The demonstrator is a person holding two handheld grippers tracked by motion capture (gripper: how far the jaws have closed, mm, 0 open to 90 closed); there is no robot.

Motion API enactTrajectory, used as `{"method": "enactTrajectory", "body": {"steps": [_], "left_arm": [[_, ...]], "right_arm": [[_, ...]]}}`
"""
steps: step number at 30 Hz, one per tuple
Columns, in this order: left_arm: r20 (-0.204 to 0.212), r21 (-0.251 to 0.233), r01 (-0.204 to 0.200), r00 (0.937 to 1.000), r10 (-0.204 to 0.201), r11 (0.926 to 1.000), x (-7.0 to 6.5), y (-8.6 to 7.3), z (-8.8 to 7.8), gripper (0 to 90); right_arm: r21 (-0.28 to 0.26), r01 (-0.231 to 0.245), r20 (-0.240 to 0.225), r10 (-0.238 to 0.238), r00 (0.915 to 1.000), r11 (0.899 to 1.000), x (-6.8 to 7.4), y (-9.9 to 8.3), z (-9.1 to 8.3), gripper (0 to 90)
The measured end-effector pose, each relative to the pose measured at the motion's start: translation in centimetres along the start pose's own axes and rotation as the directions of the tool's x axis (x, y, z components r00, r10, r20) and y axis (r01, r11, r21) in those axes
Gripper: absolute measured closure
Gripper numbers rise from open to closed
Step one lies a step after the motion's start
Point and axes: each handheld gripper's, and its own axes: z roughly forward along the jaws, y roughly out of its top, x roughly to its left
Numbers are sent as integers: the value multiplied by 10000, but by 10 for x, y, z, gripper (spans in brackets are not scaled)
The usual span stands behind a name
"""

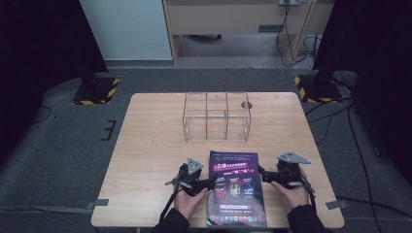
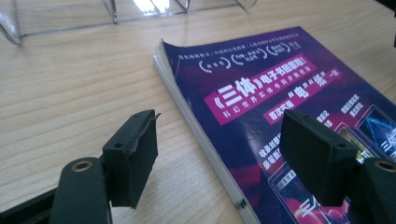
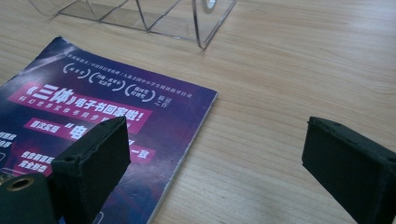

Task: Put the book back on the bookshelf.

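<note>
While a purple magazine (image 1: 237,188) lay flat at the near edge of the wooden bench (image 1: 150,145), a person brought a hand-held gripper to each of its long sides. The left gripper (image 1: 212,181) reached the left edge with its jaws spread, one over the bare wood and one over the cover, so that the stacked page edges sat between them without being pinched. The right gripper (image 1: 261,172) stood at the right edge, its jaws likewise spread wide, one above the cover and one above open bench, gripping nothing.

Judged from the scene, the work had barely begun: the magazine was not yet lifted or clamped, and the clear acrylic organiser (image 1: 216,116), standing empty with its upright dividers farther back on the bench, looked the likely destination. Closing on the magazine, raising it and carrying it there all remained.

White Chinese lettering on a pink banner across the cover read "三体" within a longer line that appeared to advertise e-books; a second pink strip carried large quoted characters, partly hidden by the jaws. Small print in rounded brackets ran along the top, too fine to read, and pictures of book covers filled the lower half.
</note>
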Motion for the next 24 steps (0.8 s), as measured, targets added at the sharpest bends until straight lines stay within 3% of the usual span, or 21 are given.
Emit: {"method": "enactTrajectory", "body": {"steps": [20, 24], "left_arm": [[261, 391, 256, 9993, -266, 9989, -10, -8, 19, 323], [454, 335, 551, 9974, -566, 9979, -10, -8, 20, 330]], "right_arm": [[567, 239, -559, -207, 9982, 9981, 19, -11, 15, 90], [682, 350, -597, -309, 9977, 9971, 21, -13, 16, 111]]}}
